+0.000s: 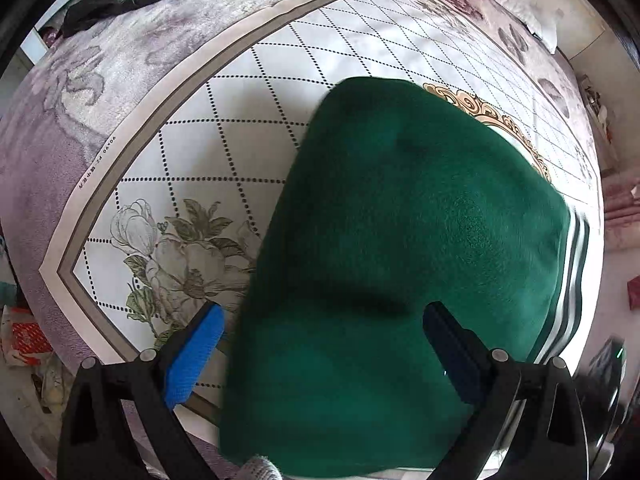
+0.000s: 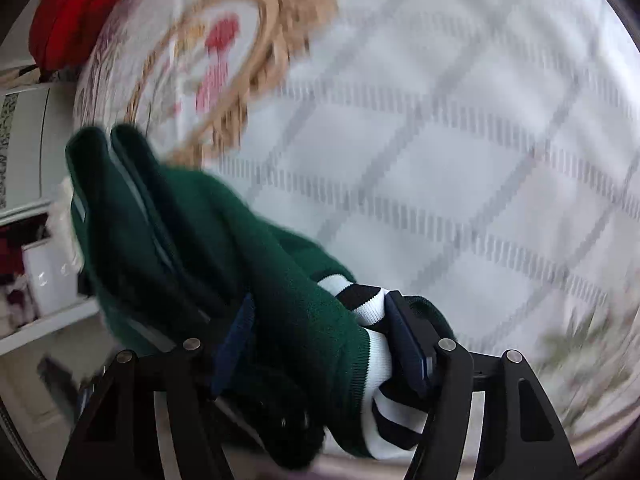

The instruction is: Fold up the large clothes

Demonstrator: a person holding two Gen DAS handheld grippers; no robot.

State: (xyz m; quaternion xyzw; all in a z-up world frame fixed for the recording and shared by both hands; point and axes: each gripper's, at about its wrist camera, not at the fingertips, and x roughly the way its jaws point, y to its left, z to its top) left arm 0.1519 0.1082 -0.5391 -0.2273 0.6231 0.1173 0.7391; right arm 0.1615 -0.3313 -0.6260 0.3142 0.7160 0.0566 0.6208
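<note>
Below my left tongs (image 1: 320,344) lies the green sweater (image 1: 400,248), spread in a broad folded mass over the bed cover (image 1: 224,120), a white quilted sheet with dotted diamond lines, a printed flower and a gold ornament showing past the sweater's far edge. I have these tongs wide apart: the blue pad (image 1: 196,356) hangs over the cover on one side, the darker one stands over the knit, and neither presses on it. White and dark stripes run along the sweater's right edge.

From my right tongs (image 2: 320,332) the view is smeared, so I hedge here: the sweater's striped cuff or hem (image 2: 372,308) sits between the two fingers, touching the right-hand pad, yet the cloth looks slack and I read the tongs as part-open, not clamped. More green knit bunches up toward the upper left. A red garment (image 2: 76,12) lies at the far corner of the bed.
</note>
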